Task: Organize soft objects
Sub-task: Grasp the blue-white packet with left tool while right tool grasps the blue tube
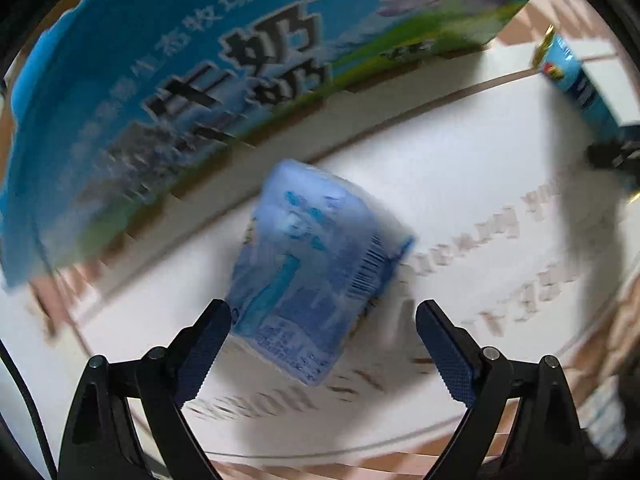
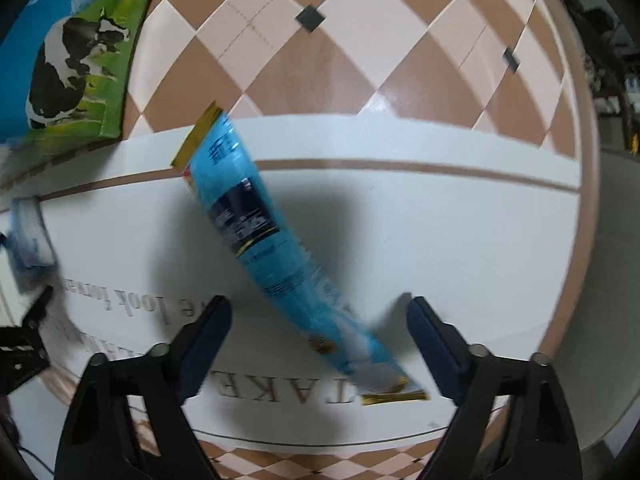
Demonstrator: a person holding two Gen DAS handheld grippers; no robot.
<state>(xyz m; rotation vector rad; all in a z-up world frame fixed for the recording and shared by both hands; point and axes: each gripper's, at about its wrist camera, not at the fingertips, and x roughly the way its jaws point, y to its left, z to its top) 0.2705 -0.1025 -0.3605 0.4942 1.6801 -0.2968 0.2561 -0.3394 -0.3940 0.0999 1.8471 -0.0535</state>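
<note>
A light blue tissue pack lies on the white table mat, just ahead of my open left gripper; its near end sits between the fingertips, close to the left one. A long blue snack packet with gold ends lies slanted on the mat, its near end between the fingers of my open right gripper. The packet also shows at the far right of the left wrist view. The tissue pack shows at the left edge of the right wrist view.
A large blue and green milk carton box with a cow picture stands at the back left of the mat. The tablecloth is a brown and cream check. The table edge curves at the right.
</note>
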